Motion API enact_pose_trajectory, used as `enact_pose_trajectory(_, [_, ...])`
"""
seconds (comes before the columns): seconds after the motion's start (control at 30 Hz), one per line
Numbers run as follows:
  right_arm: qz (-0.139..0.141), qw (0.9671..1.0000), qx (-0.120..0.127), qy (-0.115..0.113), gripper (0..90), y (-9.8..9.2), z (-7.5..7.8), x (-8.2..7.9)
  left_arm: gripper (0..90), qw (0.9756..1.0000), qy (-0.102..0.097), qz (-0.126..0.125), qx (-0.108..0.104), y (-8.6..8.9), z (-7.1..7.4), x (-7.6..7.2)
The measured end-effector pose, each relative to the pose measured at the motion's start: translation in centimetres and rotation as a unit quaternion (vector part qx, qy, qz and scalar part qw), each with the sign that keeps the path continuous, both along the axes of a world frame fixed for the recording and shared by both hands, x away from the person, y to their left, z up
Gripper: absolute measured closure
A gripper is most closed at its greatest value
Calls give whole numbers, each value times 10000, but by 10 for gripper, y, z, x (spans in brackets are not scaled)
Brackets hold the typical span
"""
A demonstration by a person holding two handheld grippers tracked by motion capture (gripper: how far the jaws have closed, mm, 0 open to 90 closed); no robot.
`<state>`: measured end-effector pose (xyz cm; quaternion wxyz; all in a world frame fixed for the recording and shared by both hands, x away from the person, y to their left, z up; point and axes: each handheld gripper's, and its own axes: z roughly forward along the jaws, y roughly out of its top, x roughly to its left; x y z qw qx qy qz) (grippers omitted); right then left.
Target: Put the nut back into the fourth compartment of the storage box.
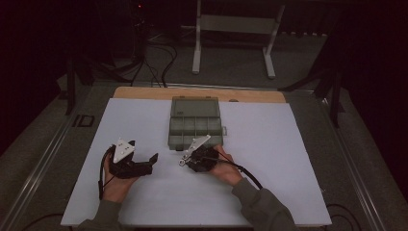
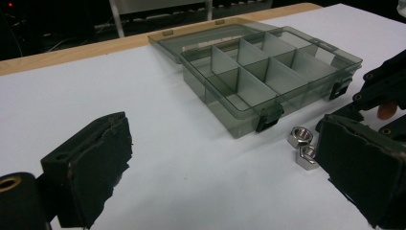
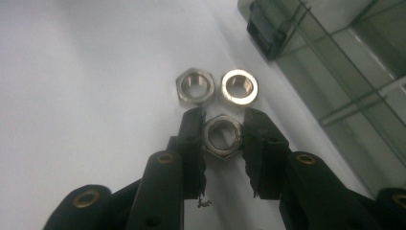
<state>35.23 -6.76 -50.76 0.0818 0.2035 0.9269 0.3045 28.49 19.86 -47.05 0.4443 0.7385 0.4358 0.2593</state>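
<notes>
Hex nut between my right jaws

My right gripper (image 3: 223, 127) pinches a shiny steel hex nut (image 3: 221, 137) on the white sheet (image 3: 86, 96), beside the smoky plastic compartment box (image 3: 344, 72); my left gripper (image 2: 225, 167) stands spread.

A: The three hex nuts (image 3: 221, 136) at the frame's middle look like polished metal, shiny and smooth.

B: And the compartment box (image 2: 268, 72), upper right, is smoky translucent plastic, glossy. The desk (image 1: 144, 202) wears a matt white sheet; bare wood (image 1: 144, 93) edges its top.
</notes>
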Motion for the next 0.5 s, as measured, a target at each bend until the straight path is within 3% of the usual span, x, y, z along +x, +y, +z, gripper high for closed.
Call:
enact_pose_trajectory(0.3, [90, 9996, -260, 32, 632, -1, 1, 3, 54, 10000, 0, -30, -8, -2, 0, 0])
enact_pose_trajectory(0.5, [142, 9995, -229, 183, 675, 1, 0, 5, 55, 10000, 4, -32, -12, -2, 0, 0])
